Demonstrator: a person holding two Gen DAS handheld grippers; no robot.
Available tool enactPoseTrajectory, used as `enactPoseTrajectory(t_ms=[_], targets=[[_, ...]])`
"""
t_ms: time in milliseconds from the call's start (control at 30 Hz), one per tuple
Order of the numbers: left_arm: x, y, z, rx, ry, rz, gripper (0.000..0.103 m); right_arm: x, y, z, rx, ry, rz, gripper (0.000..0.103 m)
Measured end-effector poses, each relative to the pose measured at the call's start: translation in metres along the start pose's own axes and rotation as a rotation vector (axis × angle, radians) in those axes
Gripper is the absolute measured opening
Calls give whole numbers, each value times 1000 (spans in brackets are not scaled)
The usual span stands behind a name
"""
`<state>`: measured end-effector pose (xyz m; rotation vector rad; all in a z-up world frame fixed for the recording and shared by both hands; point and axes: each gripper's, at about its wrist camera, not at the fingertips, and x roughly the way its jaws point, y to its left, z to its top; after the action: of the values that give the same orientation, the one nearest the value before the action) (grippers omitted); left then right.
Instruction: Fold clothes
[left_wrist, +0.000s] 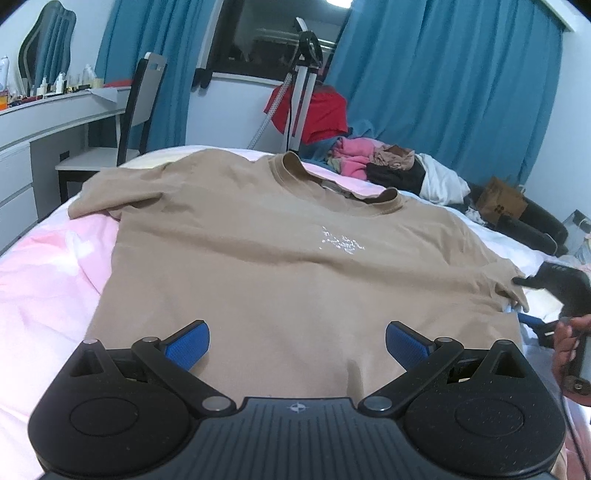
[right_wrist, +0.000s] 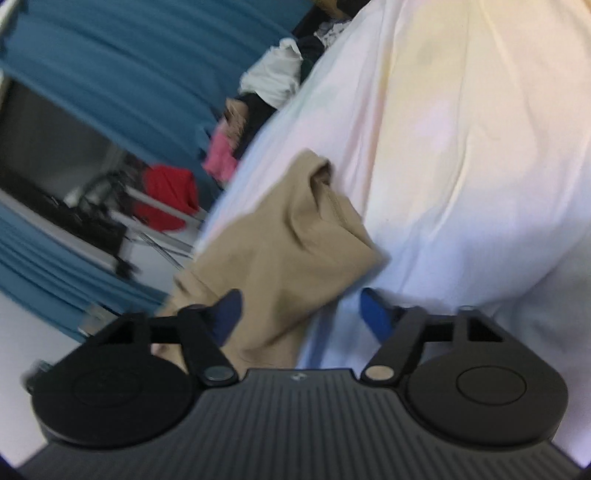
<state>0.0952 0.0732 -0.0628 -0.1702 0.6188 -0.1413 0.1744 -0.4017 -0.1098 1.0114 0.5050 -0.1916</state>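
Bed (left_wrist: 44, 288) bears tan T-shirt (left_wrist: 280, 251); blurred sleeve (right_wrist: 295, 229).

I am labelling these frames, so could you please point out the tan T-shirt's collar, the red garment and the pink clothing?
Collar (left_wrist: 291, 166): left wrist view, ribbed neckline.
Red garment (left_wrist: 321, 110): left wrist view, its front.
Pink clothing (left_wrist: 354, 157): left wrist view, top fold.

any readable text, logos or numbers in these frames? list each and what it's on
No text can be read.
White print on the tan T-shirt chest: too small and broken to read.
Dark print on the brown paper bag: too small to read.
Round emblem on the left gripper body, and on the right gripper: a symbol, no letters.
Bottles on the desk: labels too small.
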Motion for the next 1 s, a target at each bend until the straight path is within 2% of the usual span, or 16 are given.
enactPoseTrajectory(t_ms=[67, 167, 267, 333, 433, 567, 600, 667, 733, 800, 900, 1000], targets=[[4, -2, -1, 5, 12, -9, 102, -2, 1, -1, -43, -27, -29, 24], [9, -7, -3, 24, 26, -25, 102, -13, 0, 5, -51, -104, -7, 8], [12, -11, -5, 38, 33, -40, 102, -28, 1, 13, -28, -198, 55, 5], [11, -11, -5, 40, 34, -47, 102, -30, 5, 17, -33, -227, 82, 5], [10, -10, -5, 34, 30, -49, 102, -24, 7, 16, -32, -201, 71, 8], [12, -8, -5, 13, 36, -44, 102, -7, -1, 16, 51, -101, 60, 10], [12, -7, -4, 9, 39, -45, 102, -4, -1, 16, 52, -82, 59, 13], [12, -7, -4, 2, 43, -46, 102, -1, 2, 14, 29, -65, 61, 34], [13, -7, -4, 2, 46, -47, 102, -1, 4, 11, 21, -78, 68, 79], [13, -8, -4, 4, 47, -49, 102, -2, 5, 8, 20, -95, 78, 85], [13, -7, -3, 1, 47, -51, 102, 6, 3, 8, 26, -87, 89, 85], [13, -7, -3, -5, 45, -49, 102, 17, 3, 11, 13, -132, 84, 85]])
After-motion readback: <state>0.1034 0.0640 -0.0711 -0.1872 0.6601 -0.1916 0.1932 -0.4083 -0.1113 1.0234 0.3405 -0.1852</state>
